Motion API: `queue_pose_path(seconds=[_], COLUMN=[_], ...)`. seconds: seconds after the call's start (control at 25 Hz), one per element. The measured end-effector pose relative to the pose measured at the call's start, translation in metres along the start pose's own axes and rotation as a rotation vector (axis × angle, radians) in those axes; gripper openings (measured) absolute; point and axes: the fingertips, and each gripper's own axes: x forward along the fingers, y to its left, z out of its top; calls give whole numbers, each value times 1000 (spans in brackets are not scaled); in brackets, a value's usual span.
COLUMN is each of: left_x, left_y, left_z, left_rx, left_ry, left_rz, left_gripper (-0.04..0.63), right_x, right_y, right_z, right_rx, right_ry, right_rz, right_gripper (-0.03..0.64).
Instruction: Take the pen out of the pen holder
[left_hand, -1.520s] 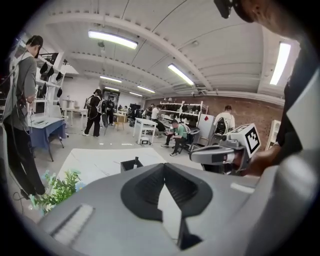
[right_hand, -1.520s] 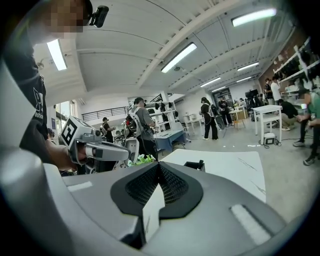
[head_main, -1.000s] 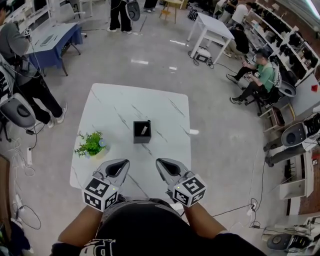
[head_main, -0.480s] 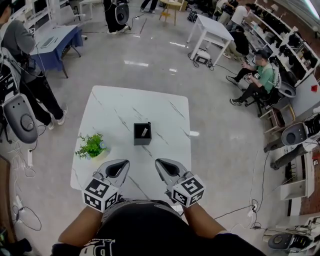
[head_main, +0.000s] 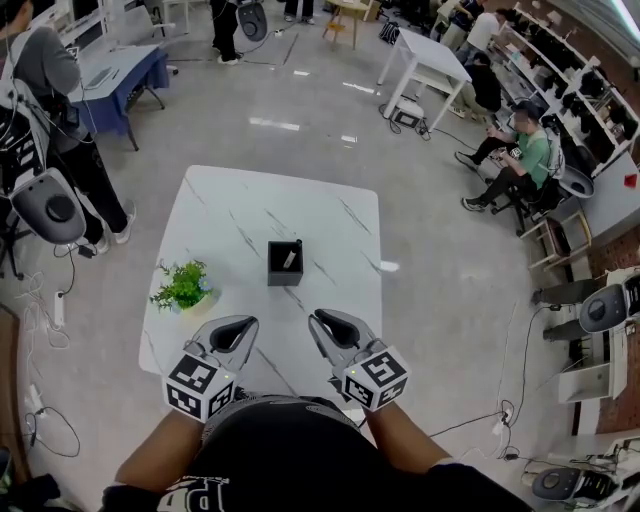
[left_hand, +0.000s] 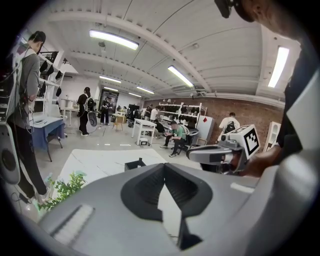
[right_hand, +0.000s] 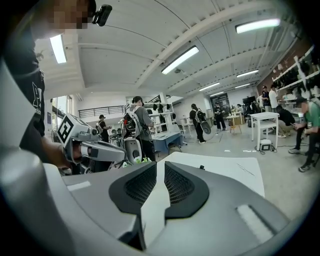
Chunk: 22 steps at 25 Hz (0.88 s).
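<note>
A black square pen holder (head_main: 285, 264) stands near the middle of the white marble table (head_main: 230, 215), with a pale pen (head_main: 290, 258) leaning inside it. Both grippers hover over the table's near edge, short of the holder and well apart from it. My left gripper (head_main: 244, 324) is to the holder's lower left and my right gripper (head_main: 318, 322) to its lower right. Each has its jaws together with nothing between them. In the left gripper view the holder (left_hand: 134, 164) peeks over the shut left gripper (left_hand: 164, 164). The right gripper (right_hand: 160, 162) points across the tabletop.
A small green potted plant (head_main: 183, 287) sits at the table's left edge, near my left gripper. Around the table is grey floor. A person with equipment (head_main: 45, 150) stands at the left. Seated people (head_main: 515, 150) and other tables (head_main: 425, 55) are farther off.
Both grippers have stayed almost in place, and the right one has edged slightly left. The pen holder has not moved. People in the background have shifted.
</note>
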Motion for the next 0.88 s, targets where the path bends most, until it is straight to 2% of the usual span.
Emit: queue_pose_path(seconds=[0.12,0.24,0.88], left_x=[0,1,2], left_y=[-1,0,-2], left_z=[-3,-4,-10], left_rx=[-1,-4,-1], left_ry=[1,1,20], left_rz=[1,6,2], left_gripper=[57,57,57], right_x=[1,3,5], right_y=[-1,-1,-10], right_z=[-3,-7,-11], right_rx=[0,-5,-13], right_ry=[2,13,33], right_rz=[4,14,-3], right_gripper=[26,66,66])
